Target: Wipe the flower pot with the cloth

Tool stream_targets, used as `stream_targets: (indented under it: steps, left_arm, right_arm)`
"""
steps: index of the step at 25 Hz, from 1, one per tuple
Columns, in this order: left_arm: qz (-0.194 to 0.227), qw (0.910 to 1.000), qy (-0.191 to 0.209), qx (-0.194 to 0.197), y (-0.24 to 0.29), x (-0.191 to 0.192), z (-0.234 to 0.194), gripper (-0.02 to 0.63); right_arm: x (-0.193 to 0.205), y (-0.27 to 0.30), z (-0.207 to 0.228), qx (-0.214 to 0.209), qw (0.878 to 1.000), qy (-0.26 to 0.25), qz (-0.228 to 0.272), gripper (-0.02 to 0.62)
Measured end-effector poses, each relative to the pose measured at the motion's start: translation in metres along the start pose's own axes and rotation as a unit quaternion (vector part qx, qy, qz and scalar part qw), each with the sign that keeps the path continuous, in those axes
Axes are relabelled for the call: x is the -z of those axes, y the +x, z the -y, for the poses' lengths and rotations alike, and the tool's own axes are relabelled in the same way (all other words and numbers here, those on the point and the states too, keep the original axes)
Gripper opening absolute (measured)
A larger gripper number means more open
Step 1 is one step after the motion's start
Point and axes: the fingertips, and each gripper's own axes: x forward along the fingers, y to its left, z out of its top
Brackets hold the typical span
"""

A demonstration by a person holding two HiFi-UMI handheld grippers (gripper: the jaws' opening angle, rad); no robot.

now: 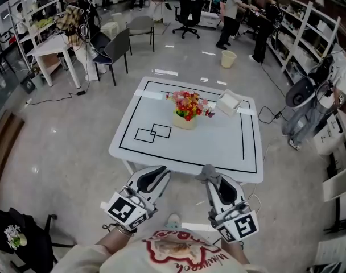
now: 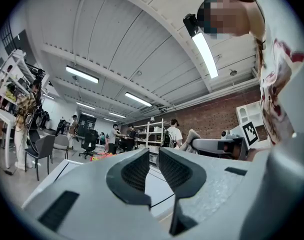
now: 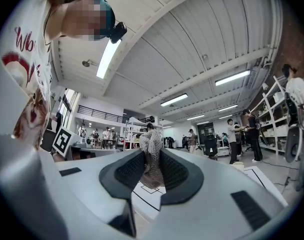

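While both grippers hang level just short of the table's [image 1: 218,147] near edge, the pot [image 1: 184,121] stands well ahead of them at the middle of the white top, upright, with red, yellow and pink flowers [image 1: 188,104] rising from it. The right gripper [image 1: 217,183] is clamped on a grey cloth [image 1: 206,173]; in the right gripper view the cloth [image 3: 151,154] fills the gap between the ribbed pads and bunches up above the tips of the gripper [image 3: 152,171]. The left gripper [image 1: 157,174] holds nothing: in the left gripper view its jaws [image 2: 153,166] stand nearly together, with only a thin slit between them and the tabletop showing through it. The two tools sit side by side, apart from each other, neither touching the table. A white box [image 1: 229,102] lies tilted on the far right part of the top, just beside the flowers. Black lines frame the tabletop, with two small overlapping rectangles drawn left of the pot. Beyond the table are chairs, shelving, a pale bucket [image 1: 228,58] on the floor and several people.
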Motion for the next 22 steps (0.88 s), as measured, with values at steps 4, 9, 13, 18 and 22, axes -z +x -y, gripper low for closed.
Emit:
stream_targets:
  steps: [4, 9, 13, 18, 22]
  left_arm:
    - [0.002, 1.0, 0.0, -0.004, 0.037, 0.005, -0.019, 0.063]
    - [-0.001, 1.0, -0.001, -0.006, 0.073, 0.008, -0.03, 0.063]
    - [0.004, 0.9999, -0.004, -0.01, 0.087, 0.009, -0.038, 0.063]
    - [-0.003, 0.9999, -0.007, -0.013, 0.099, 0.016, -0.043, 0.063]
    - [-0.003, 0.9997, -0.008, -0.023, 0.103, 0.013, -0.044, 0.063]
  right_arm:
    - [0.008, 0.022, 0.036, -0.005, 1.0, 0.003, -0.004, 0.083]
    - [0.012, 0.036, 0.071, -0.006, 1.0, 0.007, -0.01, 0.083]
    - [0.017, 0.044, 0.086, -0.008, 1.0, 0.008, -0.012, 0.083]
    - [0.023, 0.048, 0.101, -0.007, 1.0, 0.015, -0.012, 0.083]
    - [0.025, 0.05, 0.106, -0.014, 0.999, 0.022, -0.019, 0.083]
